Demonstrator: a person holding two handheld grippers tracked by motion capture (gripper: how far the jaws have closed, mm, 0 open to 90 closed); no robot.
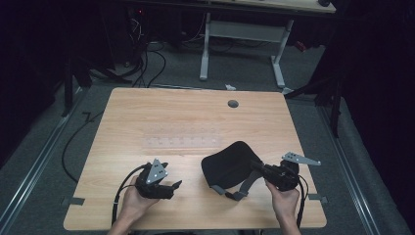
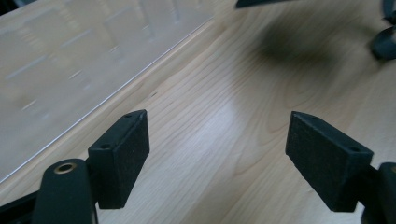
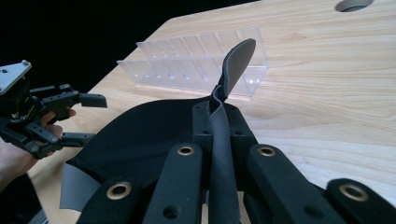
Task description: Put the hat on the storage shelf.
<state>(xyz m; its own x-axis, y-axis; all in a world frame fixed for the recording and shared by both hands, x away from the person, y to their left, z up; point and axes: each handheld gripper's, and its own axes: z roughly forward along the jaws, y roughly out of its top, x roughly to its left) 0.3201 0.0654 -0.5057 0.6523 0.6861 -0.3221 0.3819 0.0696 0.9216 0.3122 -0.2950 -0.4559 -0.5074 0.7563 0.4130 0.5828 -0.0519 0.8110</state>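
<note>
At the near edge of the table [image 1: 147, 105], my right gripper [image 1: 260, 168] is clamped on a black cap [image 1: 230, 164], its jaws pinched shut on a thin fold of the cap's fabric. In the right gripper view that fold [image 3: 223, 140] rises between the two closed jaws and ends in a grey flap [image 3: 238, 60] standing up past them. The cap itself rests on the wood, near the table's front right, with its grey strap [image 1: 244, 188] trailing toward me.

My left gripper [image 1: 169, 188] sits just to the cap's left, apart from it, jaws standing wide with nothing between them. Its own view looks along bare wood, with a clear tray [image 2: 70, 65] beside it; that compartmented tray [image 1: 181, 142] lies mid-table behind both tools, and I can make out nothing in it.

I judge the step in hand to be taking hold of the cap: one side is secured, the other not yet.

The next move, as I read it, calls for the left gripper to cross the short gap and close on the cap's near rim or strap, while the right keeps its pinch firm. The fabric is limp and thin, so it could slip out if pulled hard.
</note>
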